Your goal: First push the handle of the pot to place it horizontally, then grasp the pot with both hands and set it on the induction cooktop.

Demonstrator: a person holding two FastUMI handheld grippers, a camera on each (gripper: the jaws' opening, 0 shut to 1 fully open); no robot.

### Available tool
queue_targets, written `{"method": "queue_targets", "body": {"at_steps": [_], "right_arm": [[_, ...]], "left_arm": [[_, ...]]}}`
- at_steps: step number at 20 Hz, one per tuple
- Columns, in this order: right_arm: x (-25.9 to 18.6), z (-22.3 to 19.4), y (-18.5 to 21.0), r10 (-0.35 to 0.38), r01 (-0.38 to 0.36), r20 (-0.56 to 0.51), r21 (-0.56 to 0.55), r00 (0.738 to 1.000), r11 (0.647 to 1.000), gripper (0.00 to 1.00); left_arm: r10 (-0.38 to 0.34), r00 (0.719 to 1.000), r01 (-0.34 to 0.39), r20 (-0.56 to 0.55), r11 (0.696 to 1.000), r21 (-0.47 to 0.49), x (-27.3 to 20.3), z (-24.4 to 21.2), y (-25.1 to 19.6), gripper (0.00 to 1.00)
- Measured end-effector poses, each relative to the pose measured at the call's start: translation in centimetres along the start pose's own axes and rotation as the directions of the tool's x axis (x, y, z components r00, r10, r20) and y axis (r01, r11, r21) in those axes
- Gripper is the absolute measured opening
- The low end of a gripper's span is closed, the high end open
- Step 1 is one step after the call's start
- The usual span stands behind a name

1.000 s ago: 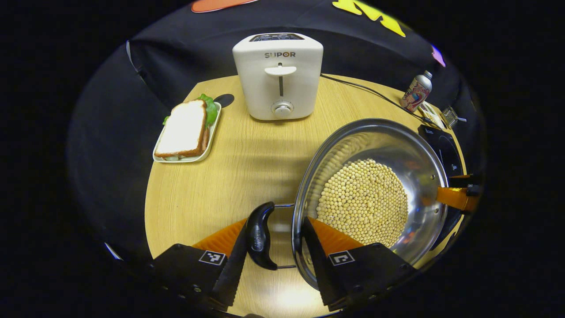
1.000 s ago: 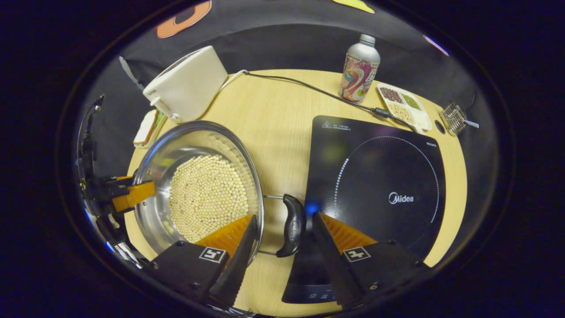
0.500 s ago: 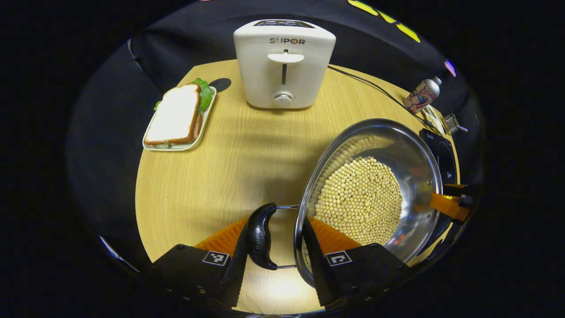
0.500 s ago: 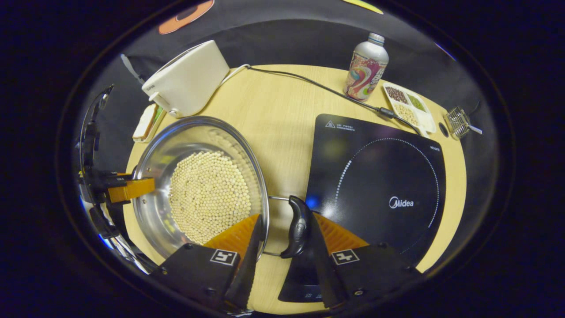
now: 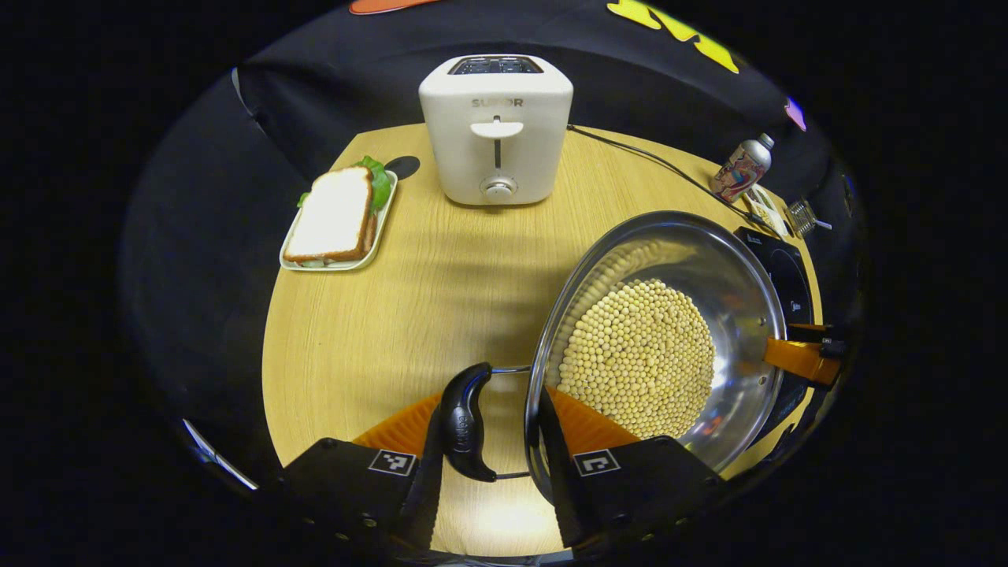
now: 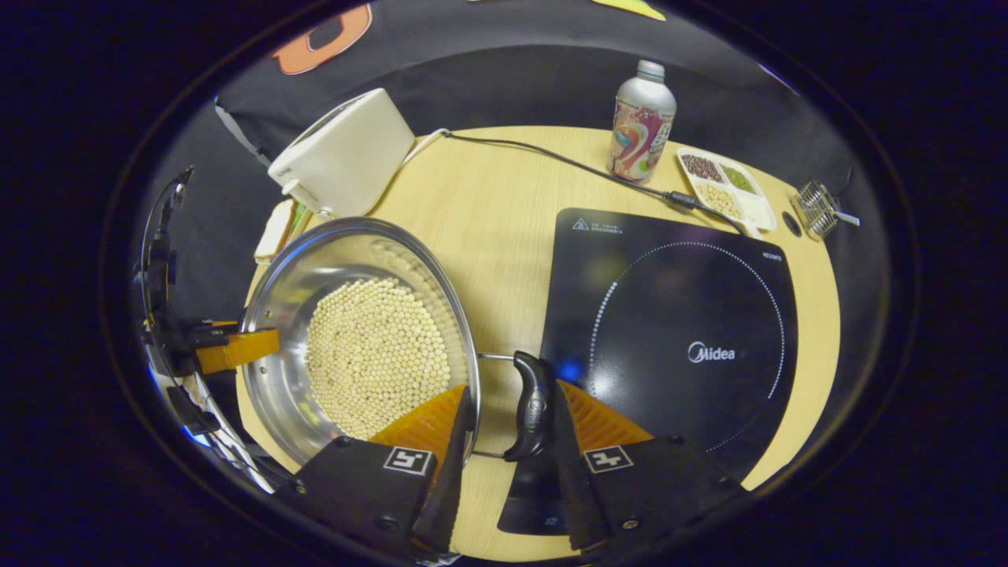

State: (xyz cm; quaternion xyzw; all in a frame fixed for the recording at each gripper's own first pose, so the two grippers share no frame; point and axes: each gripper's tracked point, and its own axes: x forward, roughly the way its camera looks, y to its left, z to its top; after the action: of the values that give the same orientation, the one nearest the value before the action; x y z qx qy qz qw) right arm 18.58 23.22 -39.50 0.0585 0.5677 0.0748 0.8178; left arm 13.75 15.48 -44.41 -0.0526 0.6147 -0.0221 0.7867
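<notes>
Your pot (image 6: 362, 346) of beans sits on the desk (image 6: 504, 205) just left of the induction cooktop (image 6: 669, 331). Your left tool (image 5: 488, 441) closes around the pot's far handle (image 5: 463, 421) and rim; your right tool (image 6: 508, 429) does likewise on the handle (image 6: 534, 405) nearest the cooktop. The toaster (image 5: 496, 126) stands beyond the pot.

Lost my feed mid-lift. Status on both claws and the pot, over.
Left claw and right claw each straddle a pot handle, one finger inside the rim. Pot of beans sits beside the induction cooktop. Cooktop surface bare.
</notes>
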Motion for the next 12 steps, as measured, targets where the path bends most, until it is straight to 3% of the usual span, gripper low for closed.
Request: {"method": "queue_targets", "body": {"at_steps": [3, 12], "right_arm": [[-2.2, 0.4, -0.3, 0.003, -0.001, 0.056, -0.029, 0.998, 1.0, 0.56], [-9.0, -1.4, -4.5, -0.037, 0.032, 0.162, 0.035, 0.986, 0.999, 0.53]], "left_arm": [[-0.01, 1.0, 0.01, 0.018, 1.0, -0.009, -0.7, -0.2, 0.3, 0.58], [-0.062, 0.995, 0.058, 0.079, 0.997, 0.051, 0.2, -0.1, 0.5, 0.58]]}}
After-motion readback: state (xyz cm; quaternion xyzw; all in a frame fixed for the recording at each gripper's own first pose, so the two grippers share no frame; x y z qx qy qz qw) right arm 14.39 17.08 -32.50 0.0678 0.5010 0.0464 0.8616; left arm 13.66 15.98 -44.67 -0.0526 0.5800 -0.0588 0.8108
